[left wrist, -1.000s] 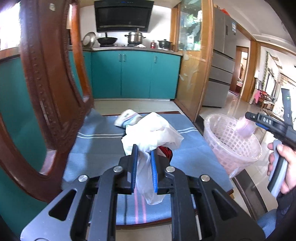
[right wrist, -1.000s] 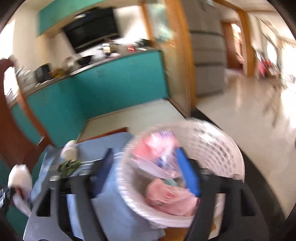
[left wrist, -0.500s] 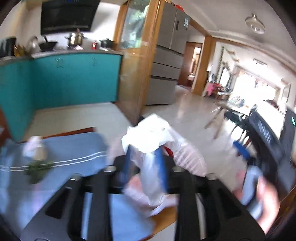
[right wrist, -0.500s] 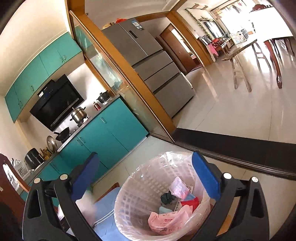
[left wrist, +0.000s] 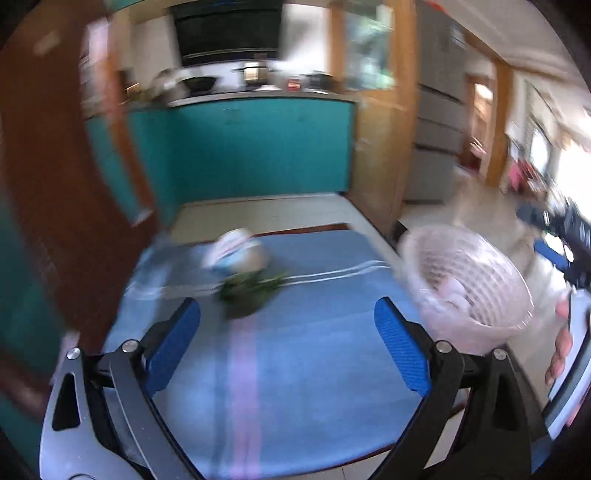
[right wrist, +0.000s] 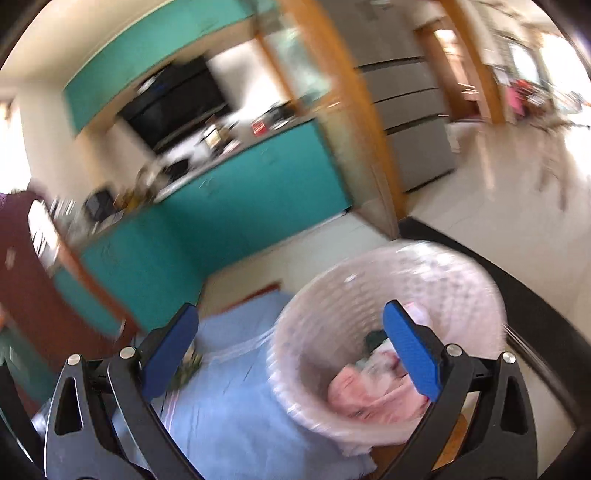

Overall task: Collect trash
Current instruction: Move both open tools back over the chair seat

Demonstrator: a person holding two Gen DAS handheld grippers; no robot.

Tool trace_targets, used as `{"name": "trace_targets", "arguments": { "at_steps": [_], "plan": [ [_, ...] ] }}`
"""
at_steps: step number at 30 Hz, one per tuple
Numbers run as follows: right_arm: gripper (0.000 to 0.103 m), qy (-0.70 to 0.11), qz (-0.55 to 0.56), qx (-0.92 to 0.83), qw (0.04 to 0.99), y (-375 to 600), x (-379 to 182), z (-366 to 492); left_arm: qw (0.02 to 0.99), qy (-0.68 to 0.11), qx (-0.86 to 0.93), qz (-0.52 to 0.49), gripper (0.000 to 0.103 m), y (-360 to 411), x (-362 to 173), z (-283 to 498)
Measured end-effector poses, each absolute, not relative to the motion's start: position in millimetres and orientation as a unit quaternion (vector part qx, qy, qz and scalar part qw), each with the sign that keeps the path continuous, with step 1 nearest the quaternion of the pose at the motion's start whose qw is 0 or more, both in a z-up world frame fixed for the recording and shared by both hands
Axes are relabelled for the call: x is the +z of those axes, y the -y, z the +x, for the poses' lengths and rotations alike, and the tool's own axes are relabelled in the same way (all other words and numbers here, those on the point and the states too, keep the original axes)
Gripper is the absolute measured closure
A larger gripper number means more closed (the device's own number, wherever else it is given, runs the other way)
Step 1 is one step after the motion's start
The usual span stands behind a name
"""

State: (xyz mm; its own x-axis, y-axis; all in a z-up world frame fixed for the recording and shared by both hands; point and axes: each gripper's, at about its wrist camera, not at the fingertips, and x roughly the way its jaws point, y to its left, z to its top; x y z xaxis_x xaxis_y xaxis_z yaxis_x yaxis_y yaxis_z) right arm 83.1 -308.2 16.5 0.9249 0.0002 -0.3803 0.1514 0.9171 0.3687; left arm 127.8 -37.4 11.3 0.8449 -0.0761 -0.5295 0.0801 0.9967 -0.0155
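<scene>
Left gripper [left wrist: 287, 338] is still opening over bare blue cloth [left wrist: 295, 369], nothing between; right gripper [right wrist: 291, 354] is spread wide, basket [right wrist: 369, 295] lower right, its trash showing only there.

A blue striped cloth [left wrist: 295, 369] is seen beneath the fingers; teal cabinets [left wrist: 258, 147], a grey refrigerator [right wrist: 406, 110] and a black range hood [left wrist: 225, 33] are seen beyond them.
</scene>
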Motion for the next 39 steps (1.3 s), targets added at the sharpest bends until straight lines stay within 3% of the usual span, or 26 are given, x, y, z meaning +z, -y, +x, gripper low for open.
{"name": "trace_targets", "arguments": {
  "at_steps": [3,11,39],
  "plan": [
    [0.005,-0.210,0.151,0.003,0.966,272,12,91,0.961,-0.274,-0.005,-0.043,0.007,0,6,124],
    [0.005,-0.242,0.096,0.043,0.965,215,2,100,0.957,-0.288,-0.001,-0.039,0.007,-22,-4,120],
    [0.005,-0.264,0.089,0.043,0.959,214,-5,105,0.954,-0.298,-0.010,-0.023,0.007,-11,-5,121]
  ]
}}
